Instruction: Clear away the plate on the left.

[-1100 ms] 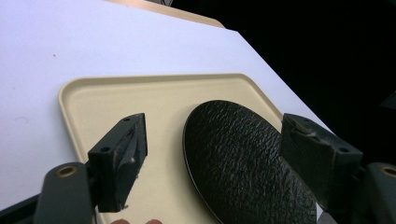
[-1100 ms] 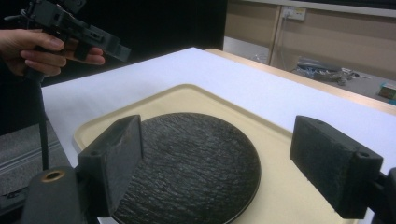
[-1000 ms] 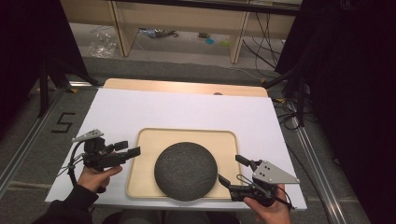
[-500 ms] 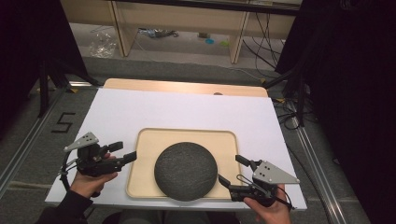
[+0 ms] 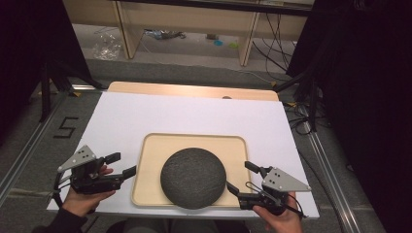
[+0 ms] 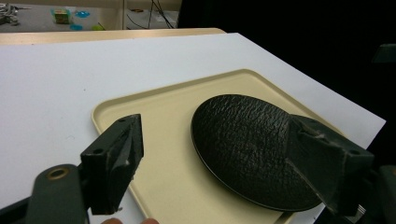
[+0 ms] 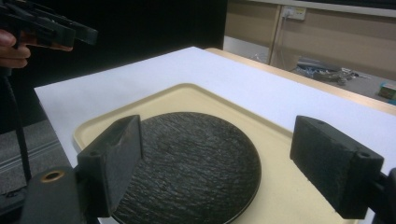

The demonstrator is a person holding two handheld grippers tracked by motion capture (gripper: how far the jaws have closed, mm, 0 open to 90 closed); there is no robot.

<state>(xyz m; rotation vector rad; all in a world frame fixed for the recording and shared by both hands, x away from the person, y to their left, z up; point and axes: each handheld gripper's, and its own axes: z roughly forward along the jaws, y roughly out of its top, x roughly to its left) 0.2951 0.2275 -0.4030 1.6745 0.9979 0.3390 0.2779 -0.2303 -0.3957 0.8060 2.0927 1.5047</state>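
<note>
a round, dark grey plate with a rough stone-like surface [image 5: 193, 177] lies flat in the near half of a shallow beige rectangular tray with rounded corners [image 5: 194, 141], its near edge close to the tray's near rim. in my left gripper view the plate [image 6: 252, 144] sits between my two black jaws, one over the tray's [image 6: 154, 116] left part and the other in front of the plate's right side; whether either touches anything i cannot tell. in my right gripper view the plate [image 7: 187, 163] shows again between my jaws, with the tray [image 7: 275, 140] around it. my left gripper [image 5: 121, 166] is just beside the tray's left rim, its jaws spread apart and holding nothing, pointing toward the tray. my right gripper [image 5: 240, 178] is at the tray's near right corner, its jaws also spread wide and empty, one tip close by the plate's right edge. the tray rests on a white sheet [image 5: 194, 114] that covers a pale wooden table [image 5: 194, 90]. beyond the table, on the grey floor, are a crumpled clear plastic bag [image 5: 106, 47] and trailing black cables [image 5: 277, 29].
</note>
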